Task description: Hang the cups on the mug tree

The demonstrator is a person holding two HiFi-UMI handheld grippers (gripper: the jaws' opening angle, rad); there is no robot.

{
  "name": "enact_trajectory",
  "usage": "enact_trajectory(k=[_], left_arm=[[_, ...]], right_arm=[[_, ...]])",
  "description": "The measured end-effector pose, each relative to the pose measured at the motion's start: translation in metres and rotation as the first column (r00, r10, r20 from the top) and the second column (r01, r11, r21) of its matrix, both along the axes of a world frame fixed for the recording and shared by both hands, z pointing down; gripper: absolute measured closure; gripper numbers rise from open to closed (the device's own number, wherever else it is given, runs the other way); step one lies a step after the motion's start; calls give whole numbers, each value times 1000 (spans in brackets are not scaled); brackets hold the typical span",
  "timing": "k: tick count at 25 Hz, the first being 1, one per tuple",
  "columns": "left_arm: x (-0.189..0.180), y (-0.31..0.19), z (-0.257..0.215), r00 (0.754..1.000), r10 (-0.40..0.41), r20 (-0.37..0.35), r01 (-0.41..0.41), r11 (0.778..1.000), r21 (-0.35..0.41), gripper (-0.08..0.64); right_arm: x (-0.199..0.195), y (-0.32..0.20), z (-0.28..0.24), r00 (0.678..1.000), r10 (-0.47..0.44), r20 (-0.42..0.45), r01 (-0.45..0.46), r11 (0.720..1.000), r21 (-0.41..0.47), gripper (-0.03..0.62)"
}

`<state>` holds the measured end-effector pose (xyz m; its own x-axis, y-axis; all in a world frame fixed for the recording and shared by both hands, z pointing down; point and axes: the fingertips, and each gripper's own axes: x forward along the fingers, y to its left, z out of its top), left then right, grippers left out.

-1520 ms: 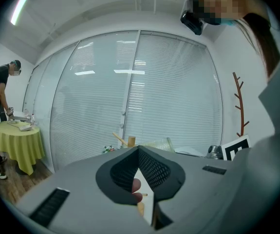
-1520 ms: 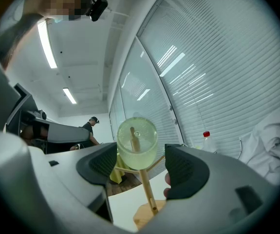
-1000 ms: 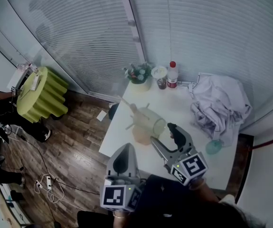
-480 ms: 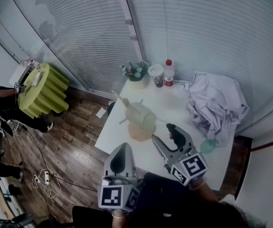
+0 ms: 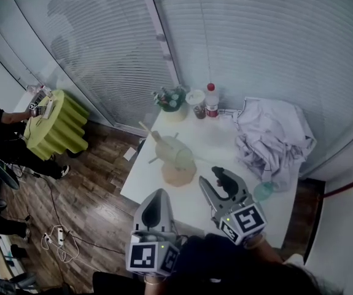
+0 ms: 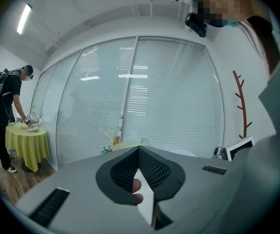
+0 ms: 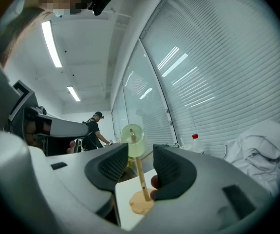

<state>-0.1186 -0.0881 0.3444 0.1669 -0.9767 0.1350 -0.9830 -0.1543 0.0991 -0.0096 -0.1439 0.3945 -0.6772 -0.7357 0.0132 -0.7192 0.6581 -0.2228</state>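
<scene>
- Right gripper (image 5: 212,177) shows at the lower middle of the head view, over the white table (image 5: 220,141). Its jaws are part-way apart and have just been closing, with nothing between the pads. In its own view the mug tree (image 7: 140,179) shows beyond the gap, not within it.
- Left gripper (image 5: 158,196), lower left of centre, has its jaws together and carries nothing.
- One pale yellow-green cup (image 5: 180,157) already hangs on the mug tree at the centre of the head view, above the round wooden base (image 5: 179,175).
- We judge the step in hand to be fetching the teal cup (image 5: 263,191). It sits at the lower right of the table, just beside the edge of the crumpled white cloth (image 5: 274,134); whether it stands upright we cannot tell.
- To do this well, we spread the right jaws wide before nearing the cup, and we approach from the bare table side so that the cloth is not snagged.
- We grip the cup by its wall, leaving its handle or mouth free for hanging.
- We choose a bare peg (image 5: 153,160) away from the hung cup, and we keep the left gripper ready to steady the base, since the tree looks light.
</scene>
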Motion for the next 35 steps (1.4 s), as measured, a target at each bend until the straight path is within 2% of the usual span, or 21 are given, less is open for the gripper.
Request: enact_trajectory(k=[11,25,30,35], left_arm=[[-5,37,-5,1000,-1,4,1,1000,22,561],[-7,107,-2,1000,-5,-19,5,1000,26,561],[-3,130,5,999,-4,-37,4,1000,3,561],[1,152,9,999,-21,-44,23,999,32,561]], right_arm=[[2,33,-6,999,42,-29,-42,999,2,572],[7,102,-13,996,66,-58,-64,997,33,592],[17,126,-15,996,76,-52,-75,997,29,592],[26,148,-14,995,71,-76,-67,996,50,594]])
